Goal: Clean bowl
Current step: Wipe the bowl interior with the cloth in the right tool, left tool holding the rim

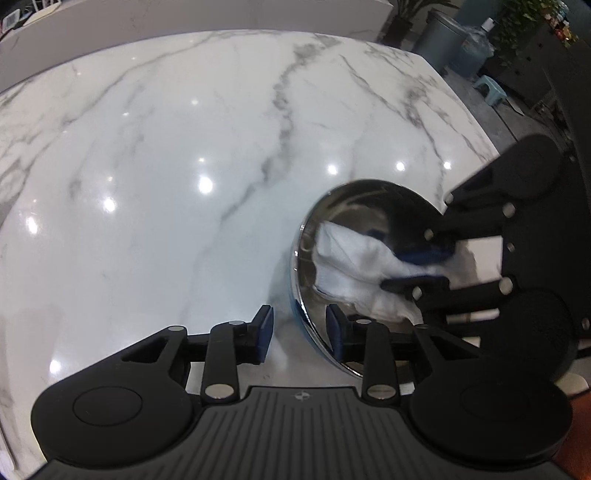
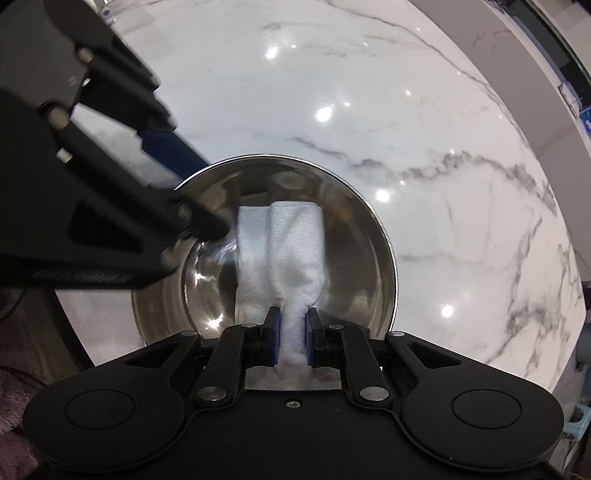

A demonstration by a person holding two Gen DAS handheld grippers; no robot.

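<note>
A shiny steel bowl with a blue outside sits tilted on the white marble counter. My right gripper is shut on a white folded cloth that lies inside the bowl. My left gripper straddles the bowl's rim, one finger outside and one inside; whether the pads press the rim is unclear. In the left wrist view the right gripper reaches into the bowl from the right with the cloth. In the right wrist view the left gripper comes in from the upper left.
The marble counter spreads wide to the left and far side. Its right edge is close to the bowl. Beyond it on the floor are a grey bin, a water jug, plants and a small stool.
</note>
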